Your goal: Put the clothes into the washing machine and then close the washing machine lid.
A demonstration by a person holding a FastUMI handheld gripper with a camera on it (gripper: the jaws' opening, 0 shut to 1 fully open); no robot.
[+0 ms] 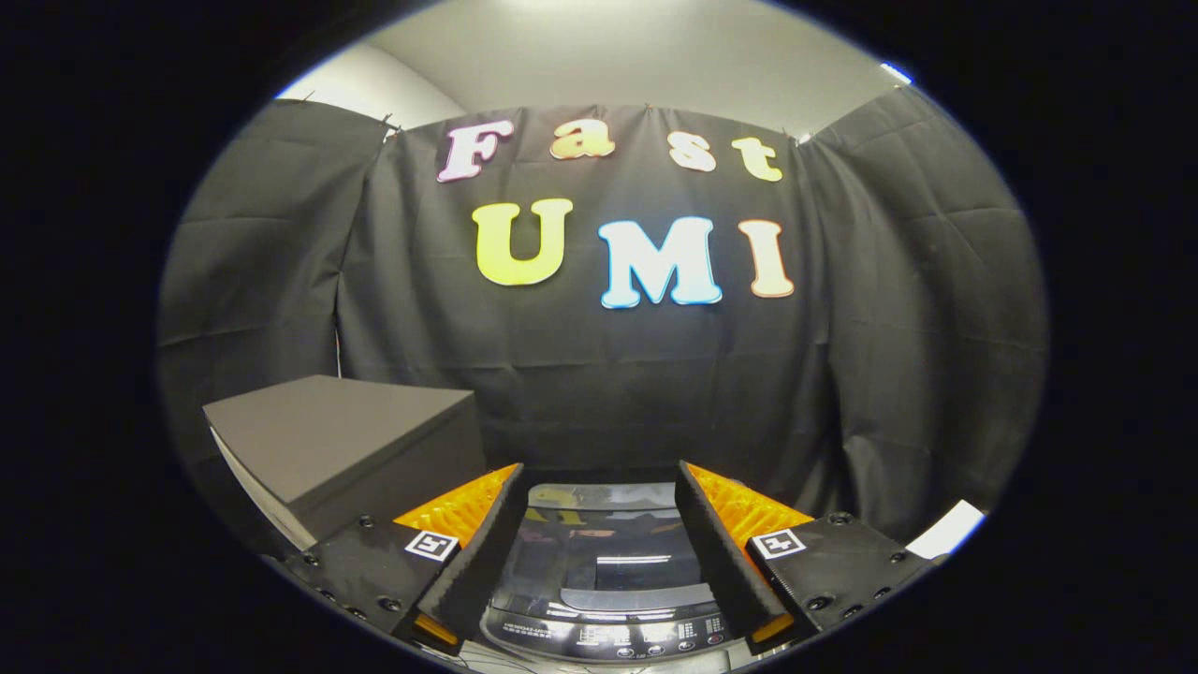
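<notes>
The washing machine (604, 580) sits low between and just beyond my fingers, seen from above. Its dark glossy lid (608, 548) lies flat and shut, reflecting the booth, with a control panel strip (608, 637) along the near edge. My gripper (599, 487) hovers above the machine, open, its two fingers spread wide to either side of the lid with nothing between them. No clothes are to be seen.
A dark box-like block (346, 440) with a pale side stands to the left of the machine, beside the left finger. Black cloth hangs behind everything. A white object's corner (950, 529) shows past the right finger.
</notes>
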